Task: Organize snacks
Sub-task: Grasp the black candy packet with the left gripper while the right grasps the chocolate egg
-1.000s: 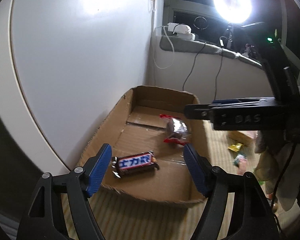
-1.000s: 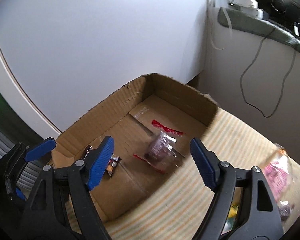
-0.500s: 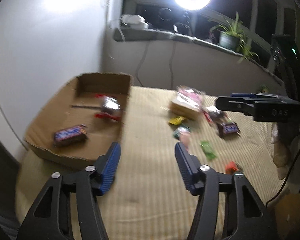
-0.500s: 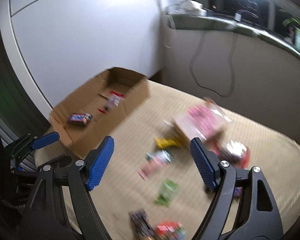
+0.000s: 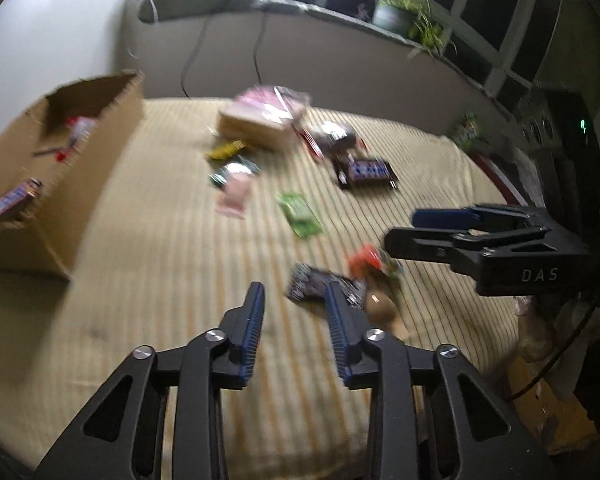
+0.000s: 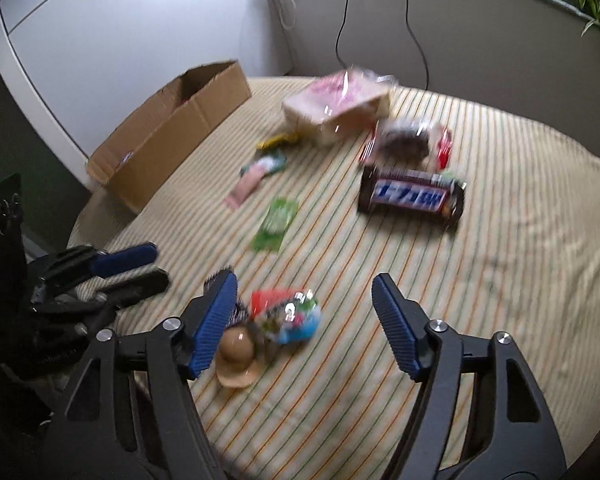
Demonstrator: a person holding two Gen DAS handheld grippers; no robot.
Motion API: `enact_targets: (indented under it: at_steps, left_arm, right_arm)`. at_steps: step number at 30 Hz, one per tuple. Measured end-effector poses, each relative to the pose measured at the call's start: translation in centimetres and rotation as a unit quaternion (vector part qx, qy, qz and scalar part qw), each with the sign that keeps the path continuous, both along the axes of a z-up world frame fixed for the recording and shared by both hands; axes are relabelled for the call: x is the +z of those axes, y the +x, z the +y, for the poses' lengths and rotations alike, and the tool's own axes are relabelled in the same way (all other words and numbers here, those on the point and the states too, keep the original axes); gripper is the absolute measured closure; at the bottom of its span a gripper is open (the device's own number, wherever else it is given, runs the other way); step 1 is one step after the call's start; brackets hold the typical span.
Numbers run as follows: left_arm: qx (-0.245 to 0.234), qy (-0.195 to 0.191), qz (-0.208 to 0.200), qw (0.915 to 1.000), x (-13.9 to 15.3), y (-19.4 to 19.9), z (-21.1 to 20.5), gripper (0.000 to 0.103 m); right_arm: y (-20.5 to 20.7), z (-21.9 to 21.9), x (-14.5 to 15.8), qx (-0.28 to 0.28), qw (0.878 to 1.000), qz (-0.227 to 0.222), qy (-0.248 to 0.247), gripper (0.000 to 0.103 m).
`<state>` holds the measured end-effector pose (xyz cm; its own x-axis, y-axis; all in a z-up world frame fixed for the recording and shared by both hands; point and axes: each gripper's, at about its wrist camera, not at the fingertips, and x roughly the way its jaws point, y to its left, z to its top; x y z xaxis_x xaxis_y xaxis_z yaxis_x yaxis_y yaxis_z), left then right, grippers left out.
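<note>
A cardboard box stands at the left on the striped cloth, with a Snickers bar and a red-ended packet inside. Loose snacks lie to its right. My left gripper hovers over the cloth; its jaws are closing with nothing between them, and a dark packet lies just past its right finger. My right gripper is also closing, wide apart above a colourful packet and a tan round snack; its pads touch neither. A second Snickers bar lies further off.
A pink bread bag, a dark wrapped cake, a green packet and a pink-green packet are scattered mid-cloth. Cables hang down the back wall. A plant sits on the sill. The views are motion-blurred.
Both grippers swung away from the box to the right, over the loose snacks. The left jaws narrowed a lot, the right jaws a little. The box's contents stayed put.
</note>
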<state>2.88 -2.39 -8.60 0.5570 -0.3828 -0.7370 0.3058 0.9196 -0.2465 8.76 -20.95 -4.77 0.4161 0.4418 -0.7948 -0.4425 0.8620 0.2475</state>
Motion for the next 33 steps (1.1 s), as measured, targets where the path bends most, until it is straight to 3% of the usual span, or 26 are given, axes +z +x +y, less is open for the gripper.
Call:
enact_targets:
  at_steps: [6,15,18,19,21,22,27,33]
  left_arm:
    - [-0.019,0.001,0.021,0.9996,-1.1,-0.1,-1.7,0.076]
    - [-0.013,-0.003,0.032,0.9994,-1.4,2.2,-2.2,0.075]
    - [-0.016,-0.003,0.032,0.9994,-1.4,2.5,-2.5,0.065]
    - [-0.018,-0.001,0.031,0.9994,-1.3,2.6,-2.7,0.056]
    - [-0.025,0.009,0.026,0.9993,-1.1,2.7,-3.5,0.047]
    - [-0.026,0.017,0.023,0.9993,-1.1,2.9,-3.9,0.046]
    - [-0.02,0.044,0.014,0.9987,-1.3,3.9,-5.0,0.046]
    - [-0.015,0.085,-0.01,0.9963,-1.6,3.3,-5.1,0.069]
  right_arm:
    - [-0.4,0.9,-1.5,0.012,1.0,0.01,-0.014,0.041]
    - [0.1,0.7,-2.9,0.011,1.0,0.013,-0.02,0.042]
    - [0.4,0.6,-3.0,0.013,1.0,0.01,-0.022,0.042]
    - [0.5,0.5,-3.0,0.012,0.999,0.007,-0.03,0.045]
    - [0.5,0.4,-3.1,0.01,0.999,-0.003,-0.05,0.06]
    - [0.5,0.2,-3.1,0.009,0.998,-0.006,-0.056,0.062]
    - [0.8,-0.9,-2.9,-0.003,0.998,-0.006,-0.056,0.064]
    - [0.6,-1.9,-2.7,-0.01,0.998,-0.007,-0.056,0.065]
